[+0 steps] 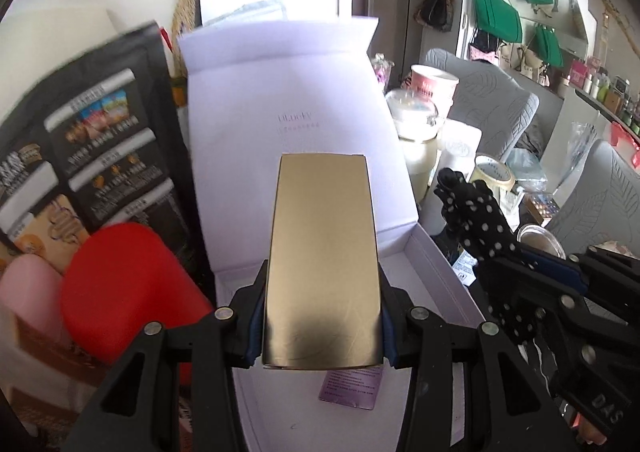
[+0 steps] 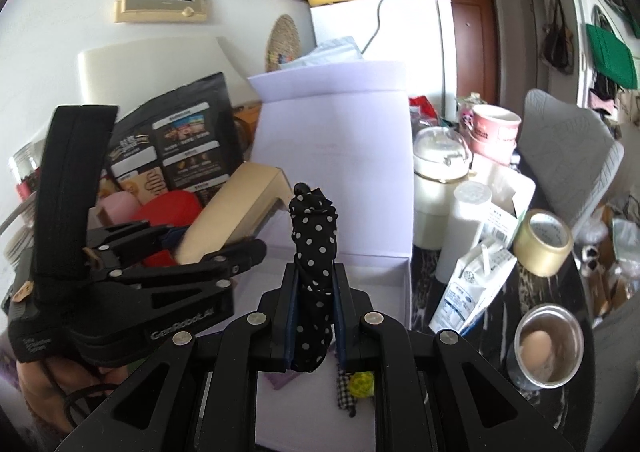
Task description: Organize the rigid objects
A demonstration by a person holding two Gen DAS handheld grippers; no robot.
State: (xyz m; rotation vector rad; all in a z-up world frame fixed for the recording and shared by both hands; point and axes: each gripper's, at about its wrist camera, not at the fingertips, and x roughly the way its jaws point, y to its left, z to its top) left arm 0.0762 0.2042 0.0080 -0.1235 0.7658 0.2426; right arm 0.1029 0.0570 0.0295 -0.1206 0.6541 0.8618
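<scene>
My left gripper (image 1: 322, 326) is clamped on a gold rectangular box (image 1: 323, 264), holding it above the open white gift box (image 1: 436, 272), whose lid (image 1: 288, 120) stands upright behind. My right gripper (image 2: 314, 326) is closed around a folded black polka-dot umbrella (image 2: 314, 252), upright over the same box's right side.

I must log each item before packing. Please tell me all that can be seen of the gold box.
The gold box is a plain rectangular carton with a matte metallic sheen, no print visible, and it looks closed. The left tool clamps it by its two long sides, its blue pads pressing them. It is held tilted in the air above the open white box, apart from it. The right wrist view shows one end flap slightly raised.
</scene>
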